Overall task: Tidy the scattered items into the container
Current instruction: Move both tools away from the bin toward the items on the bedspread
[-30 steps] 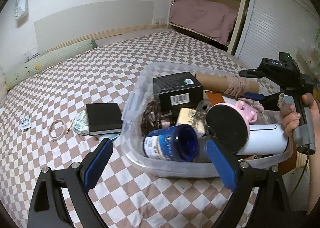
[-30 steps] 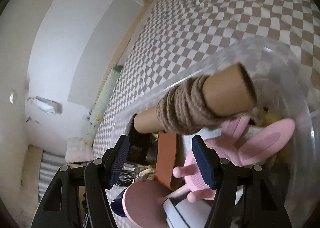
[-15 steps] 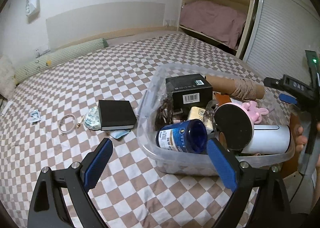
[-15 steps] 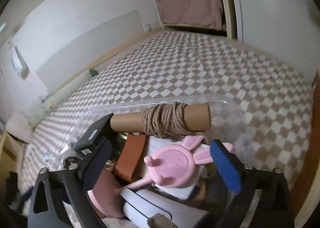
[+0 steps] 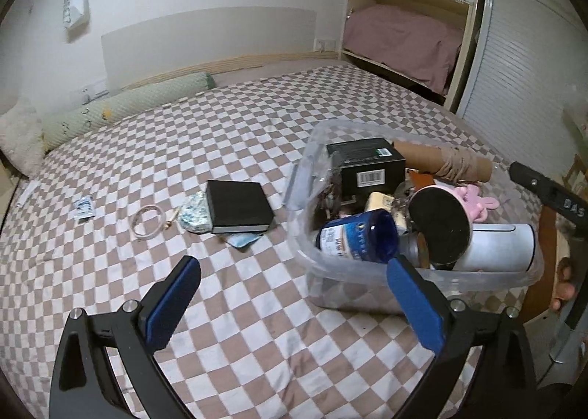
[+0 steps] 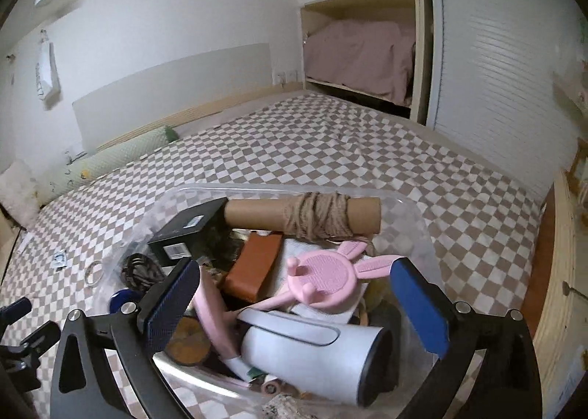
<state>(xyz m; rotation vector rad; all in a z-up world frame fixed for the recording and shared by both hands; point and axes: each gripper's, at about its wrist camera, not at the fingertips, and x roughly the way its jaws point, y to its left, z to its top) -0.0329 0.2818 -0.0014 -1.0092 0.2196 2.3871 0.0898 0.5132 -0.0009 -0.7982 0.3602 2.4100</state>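
Observation:
A clear plastic container sits on the checked bed, full of items: a black box, a cardboard tube wound with twine, a blue jar, a white cylinder and a pink bunny toy. Left of it on the bed lie a black notebook, a patterned pouch, a white ring, a blue packet and a small sachet. My left gripper is open and empty, near the container's front left. My right gripper is open and empty above the container.
A green bolster and a white pillow lie along the far wall. A wardrobe alcove with pink bedding and a slatted door stand at the right. A wooden bed edge runs along the right.
My right gripper has pulled back and up out of the container, levelling out. My left gripper has drawn back, so more of the bed and the loose items show.

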